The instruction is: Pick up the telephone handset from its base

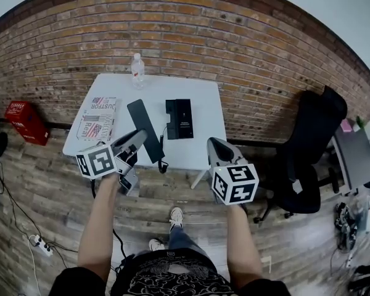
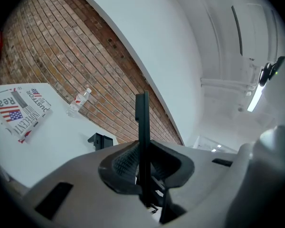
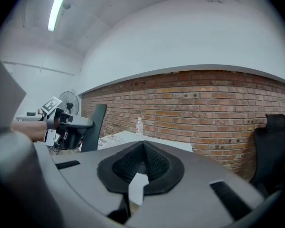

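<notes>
Left gripper (image 2: 143,163) grips handset (image 1: 143,125); newspaper (image 1: 97,119) reads "Real".

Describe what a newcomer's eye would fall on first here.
First comes the black handset, clamped in the left gripper and off its base, which sits mid-table. Behind the white table runs a brick wall, with a bottle at the table's far edge.
</notes>
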`<state>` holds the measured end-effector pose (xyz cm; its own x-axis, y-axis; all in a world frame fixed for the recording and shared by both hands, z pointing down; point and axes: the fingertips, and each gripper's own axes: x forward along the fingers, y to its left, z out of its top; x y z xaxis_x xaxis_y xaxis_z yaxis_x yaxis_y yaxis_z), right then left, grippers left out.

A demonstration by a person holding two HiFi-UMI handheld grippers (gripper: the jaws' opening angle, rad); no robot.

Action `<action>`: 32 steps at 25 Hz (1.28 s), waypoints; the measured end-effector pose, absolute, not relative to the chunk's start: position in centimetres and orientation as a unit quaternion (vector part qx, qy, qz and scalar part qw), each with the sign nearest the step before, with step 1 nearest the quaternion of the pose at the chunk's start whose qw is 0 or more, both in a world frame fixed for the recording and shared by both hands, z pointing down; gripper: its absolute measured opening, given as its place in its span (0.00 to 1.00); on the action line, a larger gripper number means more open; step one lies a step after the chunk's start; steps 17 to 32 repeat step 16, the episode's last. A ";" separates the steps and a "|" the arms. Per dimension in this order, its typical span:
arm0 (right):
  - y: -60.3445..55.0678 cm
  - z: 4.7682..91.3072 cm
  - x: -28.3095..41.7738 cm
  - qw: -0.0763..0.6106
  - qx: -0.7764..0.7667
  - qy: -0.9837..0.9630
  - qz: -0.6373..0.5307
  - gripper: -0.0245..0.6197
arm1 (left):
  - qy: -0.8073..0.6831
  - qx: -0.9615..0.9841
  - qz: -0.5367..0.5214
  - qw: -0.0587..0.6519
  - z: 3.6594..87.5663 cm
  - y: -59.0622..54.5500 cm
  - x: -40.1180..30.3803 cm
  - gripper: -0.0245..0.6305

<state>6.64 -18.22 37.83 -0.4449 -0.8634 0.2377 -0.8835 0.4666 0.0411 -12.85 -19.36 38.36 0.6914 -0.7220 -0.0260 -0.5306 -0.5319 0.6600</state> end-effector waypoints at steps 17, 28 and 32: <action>-16.8 37.8 7.7 0.115 0.517 -0.847 0.037 0.04 | -0.357 0.860 -0.154 0.331 38.9 -18.3 -12.0 0.15; -16.8 37.8 7.7 0.115 0.517 -0.847 0.037 0.04 | -0.357 0.860 -0.154 0.331 38.9 -18.3 -12.0 0.15; -16.8 37.8 7.7 0.115 0.517 -0.847 0.037 0.04 | -0.357 0.860 -0.154 0.331 38.9 -18.3 -12.0 0.15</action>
